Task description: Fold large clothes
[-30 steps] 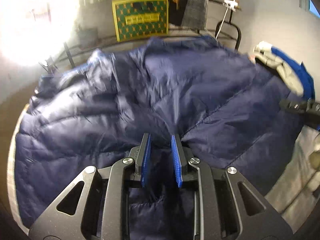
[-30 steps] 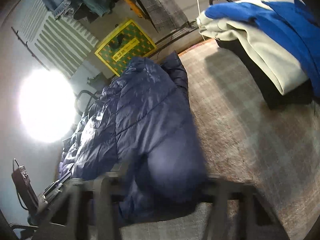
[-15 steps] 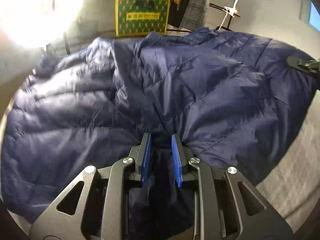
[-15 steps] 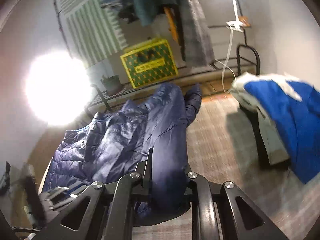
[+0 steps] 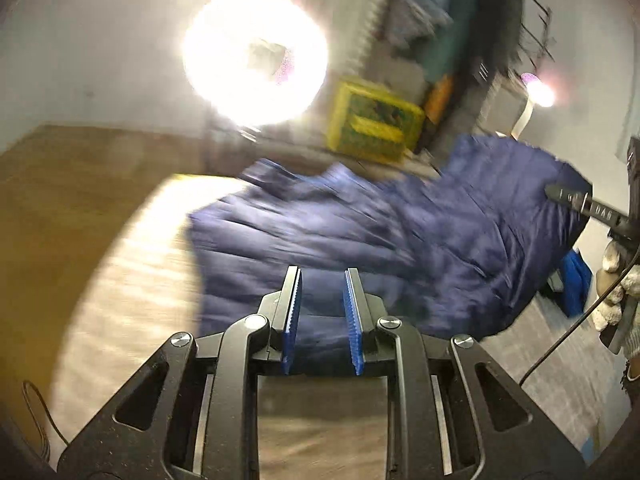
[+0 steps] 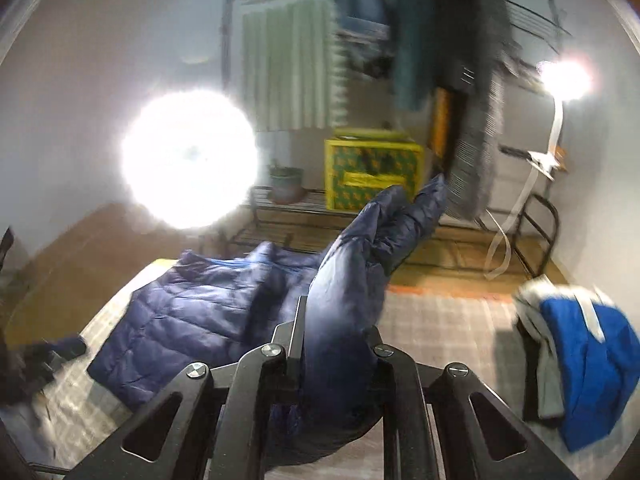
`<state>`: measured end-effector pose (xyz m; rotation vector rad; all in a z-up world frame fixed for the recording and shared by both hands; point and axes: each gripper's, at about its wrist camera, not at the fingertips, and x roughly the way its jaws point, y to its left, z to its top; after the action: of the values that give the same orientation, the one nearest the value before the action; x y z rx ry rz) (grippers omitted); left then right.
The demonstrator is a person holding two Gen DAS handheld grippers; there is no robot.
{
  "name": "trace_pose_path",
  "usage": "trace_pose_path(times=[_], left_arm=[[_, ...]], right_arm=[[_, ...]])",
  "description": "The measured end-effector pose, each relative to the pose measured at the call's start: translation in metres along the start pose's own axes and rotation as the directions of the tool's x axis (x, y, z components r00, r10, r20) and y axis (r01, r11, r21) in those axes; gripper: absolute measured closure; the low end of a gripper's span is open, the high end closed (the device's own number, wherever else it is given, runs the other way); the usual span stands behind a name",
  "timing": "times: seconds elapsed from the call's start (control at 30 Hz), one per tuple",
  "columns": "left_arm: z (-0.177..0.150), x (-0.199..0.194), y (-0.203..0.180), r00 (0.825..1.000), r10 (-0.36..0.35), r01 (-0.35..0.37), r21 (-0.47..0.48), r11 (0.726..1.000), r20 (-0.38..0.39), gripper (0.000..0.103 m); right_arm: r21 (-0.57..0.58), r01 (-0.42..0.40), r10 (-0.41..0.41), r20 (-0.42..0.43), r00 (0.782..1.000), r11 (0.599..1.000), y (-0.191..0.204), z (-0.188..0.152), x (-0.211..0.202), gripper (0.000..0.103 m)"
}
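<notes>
A large navy quilted down jacket [image 5: 400, 240] lies spread over the checked table cloth [image 5: 132, 288]; it also shows in the right wrist view [image 6: 208, 312]. My left gripper [image 5: 322, 312] is just in front of the jacket's near edge, blue pads apart, with nothing between them. My right gripper [image 6: 340, 344] is shut on a fold of the jacket [image 6: 348, 304] and holds it lifted, the sleeve rising up and away. The right gripper also shows at the right edge of the left wrist view [image 5: 588, 208].
A folded pile of blue and white clothes [image 6: 588, 356] sits on the cloth at the right. A yellow-green box [image 6: 372, 172] stands on a metal rack behind the table. Hanging clothes [image 6: 440, 40] and two bright lamps [image 6: 188, 160] are beyond.
My left gripper has let go of the jacket and pulled back, so bare cloth now shows at left. My right gripper has lifted its fold higher.
</notes>
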<state>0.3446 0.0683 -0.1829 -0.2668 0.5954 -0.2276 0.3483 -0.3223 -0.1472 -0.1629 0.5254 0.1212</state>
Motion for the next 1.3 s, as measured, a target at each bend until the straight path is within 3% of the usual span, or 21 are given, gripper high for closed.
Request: trace_pose_path(times=[0.17,0.37,0.53,0.67,0.73,0.8,0.93,1.03,1.1,1.17,1.23,1.3], left_arm=[[-0.025,-0.045,0.055,0.994,0.076,-0.07,-0.079,0.994,0.078,0.083],[-0.064,-0.043,0.084,0.998,0.049,-0.041,-0.173,0.984,0.037,0.083],[-0.074,-0.051,0.094,0.996,0.076,-0.066,-0.19,0.979,0.047,0.083],[-0.076,-0.066,0.105,0.991,0.113,-0.094,-0.209,0.973,0.077,0.083],[-0.076,-0.068,0.11,0.99,0.116,-0.097,-0.214,0.972,0.076,0.083],[-0.078,-0.07,0.117,0.989,0.123,-0.103,-0.223,0.969,0.076,0.083],[-0.079,-0.069,0.126,0.99,0.119,-0.097,-0.251,0.963,0.073,0.083],[-0.079,-0.068,0.129,0.991,0.117,-0.095,-0.256,0.962,0.069,0.083],[-0.078,-0.067,0.13,0.991,0.115,-0.093,-0.26,0.961,0.069,0.083],[-0.078,-0.066,0.131,0.992,0.107,-0.083,-0.271,0.959,0.073,0.083],[-0.08,-0.064,0.131,0.993,0.094,-0.072,-0.276,0.958,0.07,0.083],[-0.079,-0.059,0.13,0.995,0.084,-0.066,-0.271,0.96,0.055,0.083]], right_arm=[[-0.102,-0.054,0.055,0.002,0.999,0.993,0.062,0.01,0.012,0.091],[-0.234,-0.153,0.145,-0.05,0.988,0.96,0.149,0.008,0.042,0.091],[-0.342,-0.28,0.24,-0.156,0.958,0.897,0.251,-0.018,0.081,0.091],[-0.451,-0.346,0.247,-0.264,0.932,0.823,0.334,-0.063,0.119,0.092],[-0.493,-0.354,0.228,-0.298,0.927,0.795,0.356,-0.084,0.131,0.092],[-0.543,-0.333,0.196,-0.295,0.935,0.771,0.371,-0.101,0.137,0.092],[-0.514,-0.351,0.186,-0.344,0.92,0.783,0.368,-0.112,0.153,0.091],[-0.51,-0.381,0.206,-0.367,0.907,0.771,0.364,-0.115,0.157,0.089],[-0.458,-0.464,0.292,-0.398,0.87,0.758,0.355,-0.109,0.152,0.07],[-0.369,-0.56,0.396,-0.434,0.81,0.742,0.344,-0.098,0.142,0.056],[-0.255,-0.636,0.503,-0.432,0.749,0.728,0.321,-0.09,0.13,0.053],[-0.161,-0.673,0.574,-0.405,0.712,0.722,0.294,-0.083,0.118,0.053]])
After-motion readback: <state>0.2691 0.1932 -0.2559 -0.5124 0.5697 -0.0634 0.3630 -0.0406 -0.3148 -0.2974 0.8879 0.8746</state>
